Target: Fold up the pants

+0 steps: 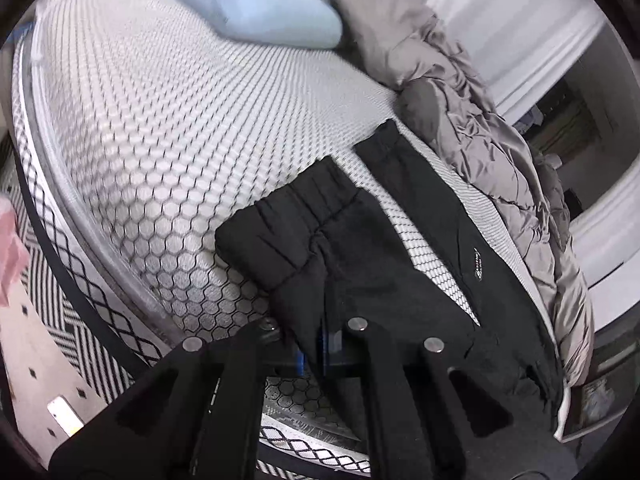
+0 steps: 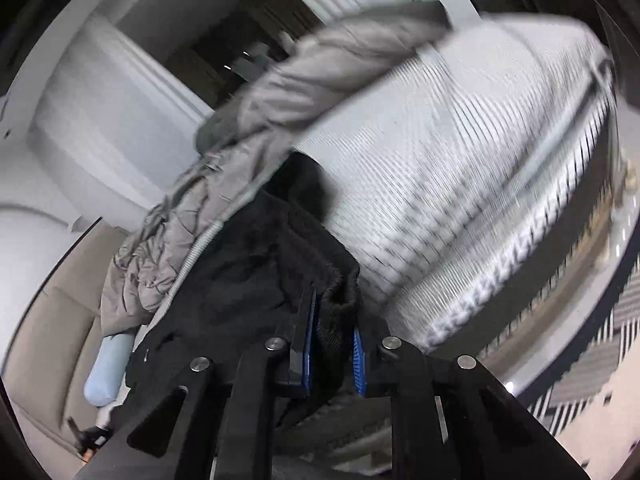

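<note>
Because the mattress offers a broad, flat work surface, the black pants lie on it near its front edge, with the two legs running away toward the grey duvet that is bunched along the far side. A pale blue pillow rests at the head end, well apart from the garment. A patterned rug covers the floor beside the bed. In the left wrist view the near leg is doubled back on itself, its gathered cuff lying on top, which suggests the fold is under way rather than complete. The left gripper is clamped on the pants at the near edge; its blue pads are pressed together with dark cloth between them. It points downward at a moderate slope toward the mattress. The right gripper is likewise clamped on the pants: a thick bunch of fuzzy black fabric fills the space between its blue pads, so they stand slightly apart around the cloth. It too slopes downward, aimed along the garment toward the duvet. Both grips sit at the near end of the garment, a placement judged suitable for carrying that end over the legs. The right wrist view is blurred, so finer detail of the cloth cannot be read.
</note>
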Demonstrator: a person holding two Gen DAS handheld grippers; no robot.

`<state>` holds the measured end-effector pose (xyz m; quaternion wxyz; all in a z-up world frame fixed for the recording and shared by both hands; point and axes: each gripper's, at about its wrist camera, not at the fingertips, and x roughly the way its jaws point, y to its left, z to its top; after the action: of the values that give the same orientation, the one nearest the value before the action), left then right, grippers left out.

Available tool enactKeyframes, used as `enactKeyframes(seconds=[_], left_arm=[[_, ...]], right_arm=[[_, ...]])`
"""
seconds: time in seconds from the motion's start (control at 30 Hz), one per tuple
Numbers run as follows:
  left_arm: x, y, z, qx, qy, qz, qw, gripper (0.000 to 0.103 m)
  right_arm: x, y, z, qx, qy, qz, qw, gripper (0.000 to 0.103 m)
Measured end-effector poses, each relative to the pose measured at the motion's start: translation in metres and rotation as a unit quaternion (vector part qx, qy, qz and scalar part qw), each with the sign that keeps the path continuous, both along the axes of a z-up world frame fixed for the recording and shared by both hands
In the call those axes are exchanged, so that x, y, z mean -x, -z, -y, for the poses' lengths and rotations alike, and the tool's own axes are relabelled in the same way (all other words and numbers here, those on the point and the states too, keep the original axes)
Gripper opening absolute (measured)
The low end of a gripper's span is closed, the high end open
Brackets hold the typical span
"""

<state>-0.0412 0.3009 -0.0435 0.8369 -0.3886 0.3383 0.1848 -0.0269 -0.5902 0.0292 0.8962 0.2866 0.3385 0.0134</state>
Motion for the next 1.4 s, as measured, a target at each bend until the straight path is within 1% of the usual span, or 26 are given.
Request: enactKeyframes(seconds=[0.03, 0.07, 0.17, 0.27, 0.37, 0.43, 0.57, 0.6, 0.63, 0.73, 0.77, 0.8, 0.83, 0.87, 0.9, 0.93, 0.97, 1.0, 1.03, 1.1, 1.17, 1.2, 1.3, 1.33, 1.37, 1.4], left_arm=[[0.001, 0.000, 0.000, -0.002, 0.000, 0.002, 1.0000, 0.003], [0.002, -0.001, 0.001, -0.006, 0.000, 0.003, 1.0000, 0.003], [0.001, -0.013, 0.002, -0.018, 0.006, 0.012, 0.9997, 0.003], [-0.006, -0.030, -0.001, -0.022, 0.012, 0.024, 0.9994, 0.003], [-0.023, -0.047, -0.006, -0.019, 0.015, 0.036, 0.9990, 0.003], [-0.040, -0.060, -0.008, -0.024, 0.019, 0.043, 0.9986, 0.003], [-0.092, -0.088, -0.012, -0.042, 0.029, 0.045, 0.9977, 0.003], [-0.109, -0.093, -0.014, -0.042, 0.031, 0.046, 0.9976, 0.003], [-0.129, -0.098, -0.017, -0.039, 0.033, 0.045, 0.9977, 0.003], [-0.191, -0.108, -0.022, -0.043, 0.040, 0.030, 0.9978, 0.003], [-0.214, -0.108, -0.024, -0.047, 0.040, 0.019, 0.9979, 0.003], [-0.239, -0.106, -0.027, -0.047, 0.039, 0.012, 0.9981, 0.003], [-0.258, -0.102, -0.030, -0.043, 0.038, 0.008, 0.9983, 0.005], [-0.277, -0.097, -0.033, -0.039, 0.041, 0.004, 0.9984, 0.012], [-0.294, -0.090, -0.037, -0.038, 0.039, 0.000, 0.9985, 0.021], [-0.306, -0.085, -0.041, -0.046, 0.026, -0.013, 0.9985, 0.049], [-0.311, -0.079, -0.043, -0.054, 0.014, -0.022, 0.9982, 0.069], [-0.315, -0.077, -0.046, -0.064, -0.003, -0.027, 0.9976, 0.074], [-0.316, -0.075, -0.049, -0.067, -0.005, -0.028, 0.9974, 0.078], [-0.315, -0.072, -0.054, -0.071, 0.007, -0.036, 0.9968, 0.079], [-0.304, -0.071, -0.051, -0.086, 0.013, -0.039, 0.9955, 0.079], [-0.298, -0.072, -0.047, -0.093, 0.020, -0.040, 0.9946, 0.079], [-0.274, -0.068, -0.024, -0.096, 0.046, -0.036, 0.9937, 0.079], [-0.267, -0.065, -0.013, -0.089, 0.058, -0.036, 0.9937, 0.079], [-0.258, -0.061, -0.006, -0.083, 0.064, -0.036, 0.9938, 0.079], [-0.252, -0.056, 0.004, -0.066, 0.071, -0.035, 0.9947, 0.079]], right_arm=[[-0.001, 0.005, 0.001, -0.010, 0.003, -0.003, 1.000, 0.014], [-0.001, 0.007, -0.001, -0.009, 0.004, -0.004, 1.000, 0.014], [0.003, -0.004, -0.010, -0.001, -0.001, 0.016, 1.000, 0.014], [0.000, -0.027, -0.015, 0.003, -0.005, 0.043, 0.999, 0.013], [-0.011, -0.058, -0.027, 0.015, -0.010, 0.081, 0.997, 0.013], [-0.029, -0.081, -0.040, 0.035, -0.019, 0.106, 0.994, 0.013], [-0.076, -0.110, -0.060, 0.056, -0.028, 0.125, 0.990, 0.012], [-0.093, -0.118, -0.066, 0.066, -0.026, 0.144, 0.987, 0.012], [-0.105, -0.125, -0.067, 0.072, -0.026, 0.146, 0.986, 0.012], [-0.162, -0.140, -0.083, 0.089, -0.022, 0.139, 0.986, 0.012], [-0.179, -0.142, -0.085, 0.090, -0.015, 0.135, 0.987, 0.012], [-0.206, -0.142, -0.090, 0.098, 0.002, 0.122, 0.988, 0.012], [-0.229, -0.141, -0.095, 0.107, 0.018, 0.104, 0.989, 0.013], [-0.258, -0.138, -0.101, 0.124, 0.040, 0.079, 0.988, 0.019], [-0.275, -0.134, -0.102, 0.141, 0.051, 0.062, 0.987, 0.024], [-0.302, -0.130, -0.110, 0.177, 0.064, 0.038, 0.981, 0.035], [-0.314, -0.127, -0.112, 0.191, 0.067, 0.030, 0.979, 0.045], [-0.326, -0.124, -0.116, 0.206, 0.074, 0.017, 0.976, 0.046], [-0.328, -0.122, -0.117, 0.207, 0.078, 0.016, 0.975, 0.046], [-0.322, -0.119, -0.123, 0.202, 0.072, 0.030, 0.976, 0.051], [-0.311, -0.114, -0.134, 0.208, 0.048, 0.040, 0.976, 0.069], [-0.302, -0.109, -0.141, 0.209, 0.029, 0.046, 0.976, 0.072], [-0.279, -0.096, -0.161, 0.201, -0.012, 0.060, 0.978, 0.078], [-0.272, -0.091, -0.167, 0.193, -0.022, 0.062, 0.979, 0.082], [-0.265, -0.086, -0.171, 0.185, -0.031, 0.065, 0.980, 0.084], [-0.258, -0.082, -0.178, 0.174, -0.042, 0.063, 0.982, 0.084]])
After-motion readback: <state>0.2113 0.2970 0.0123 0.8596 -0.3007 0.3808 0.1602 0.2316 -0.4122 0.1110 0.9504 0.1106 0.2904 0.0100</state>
